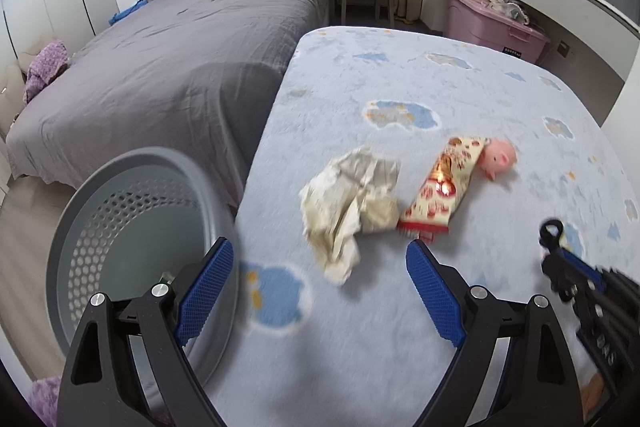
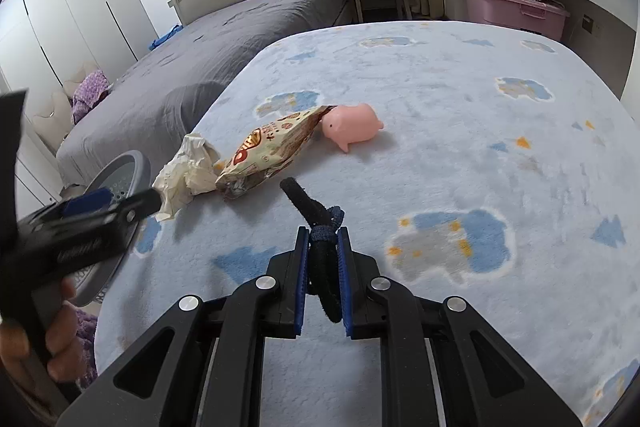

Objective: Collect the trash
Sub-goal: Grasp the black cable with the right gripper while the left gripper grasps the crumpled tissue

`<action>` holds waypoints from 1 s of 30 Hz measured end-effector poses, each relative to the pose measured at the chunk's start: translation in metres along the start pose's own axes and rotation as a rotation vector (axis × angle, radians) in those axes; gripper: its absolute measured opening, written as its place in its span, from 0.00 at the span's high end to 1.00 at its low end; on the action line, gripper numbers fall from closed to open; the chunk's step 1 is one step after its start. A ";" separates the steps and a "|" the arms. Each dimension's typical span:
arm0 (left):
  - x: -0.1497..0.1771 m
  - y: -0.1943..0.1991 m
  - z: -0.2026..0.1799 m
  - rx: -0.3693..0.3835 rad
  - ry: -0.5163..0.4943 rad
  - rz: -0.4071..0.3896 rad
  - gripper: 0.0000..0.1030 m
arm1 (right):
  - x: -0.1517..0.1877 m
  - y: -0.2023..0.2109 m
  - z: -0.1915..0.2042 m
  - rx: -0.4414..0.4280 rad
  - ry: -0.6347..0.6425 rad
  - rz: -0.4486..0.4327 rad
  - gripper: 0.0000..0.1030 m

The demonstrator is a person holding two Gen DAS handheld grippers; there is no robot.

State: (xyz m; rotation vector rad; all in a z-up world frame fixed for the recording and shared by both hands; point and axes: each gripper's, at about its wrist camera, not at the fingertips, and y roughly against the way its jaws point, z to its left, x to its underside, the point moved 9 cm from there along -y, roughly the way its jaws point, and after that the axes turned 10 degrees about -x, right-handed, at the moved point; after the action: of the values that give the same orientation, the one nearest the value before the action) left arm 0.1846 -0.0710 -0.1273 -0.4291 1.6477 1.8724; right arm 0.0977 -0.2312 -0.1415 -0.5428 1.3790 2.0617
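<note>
Your right jaws grip a black strap; two pieces of trash remain.

Right gripper (image 2: 323,263) is clamped on the strap (image 2: 320,227); left gripper (image 1: 320,291) stands wide and empty. On the bed (image 1: 460,87), near its left edge, tissue (image 1: 352,203) and wrapper (image 1: 440,187) await collection; the bin (image 1: 132,227) sits just off that edge.

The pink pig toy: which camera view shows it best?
The right wrist view: the pink pig toy is sharp and almost whole beside the snack bag. In the left wrist view it is blurred.
</note>
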 end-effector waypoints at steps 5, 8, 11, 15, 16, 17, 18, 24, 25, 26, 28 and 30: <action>-0.009 -0.019 -0.008 0.006 0.008 0.042 0.15 | -0.002 0.000 -0.007 -0.025 -0.021 -0.001 0.87; -0.013 -0.029 -0.011 0.004 0.014 0.061 0.15 | -0.002 0.000 -0.010 -0.040 -0.035 0.000 0.87; -0.016 -0.038 -0.012 0.006 0.022 0.075 0.15 | -0.002 0.000 -0.014 -0.051 -0.046 0.000 0.87; -0.016 -0.046 -0.015 0.009 0.024 0.096 0.15 | -0.002 0.000 -0.016 -0.062 -0.058 -0.001 0.87; -0.015 -0.049 -0.015 0.006 0.022 0.100 0.15 | -0.003 0.001 -0.017 -0.064 -0.060 -0.001 0.87; -0.015 -0.051 -0.016 0.005 0.020 0.103 0.15 | -0.003 0.000 -0.017 -0.066 -0.063 -0.001 0.86; -0.015 -0.053 -0.016 0.003 0.020 0.107 0.15 | -0.003 0.000 -0.018 -0.068 -0.065 -0.001 0.87; -0.014 -0.062 -0.021 0.006 0.012 0.102 0.15 | -0.003 0.001 -0.021 -0.071 -0.071 -0.003 0.87; -0.013 -0.063 -0.022 0.010 0.012 0.104 0.15 | -0.003 0.001 -0.021 -0.071 -0.071 -0.004 0.87; -0.012 -0.064 -0.023 0.020 0.012 0.107 0.19 | -0.003 0.001 -0.021 -0.070 -0.071 -0.005 0.87; -0.011 -0.064 -0.027 0.054 0.015 0.110 0.27 | -0.003 0.002 -0.021 -0.070 -0.071 -0.007 0.87; -0.011 -0.061 -0.030 0.072 0.009 0.104 0.40 | -0.002 0.003 -0.021 -0.069 -0.069 -0.007 0.87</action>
State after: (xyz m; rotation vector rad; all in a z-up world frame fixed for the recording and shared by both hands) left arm 0.2268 -0.1002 -0.1733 -0.3282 1.7685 1.8808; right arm 0.0979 -0.2519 -0.1463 -0.5002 1.2688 2.1085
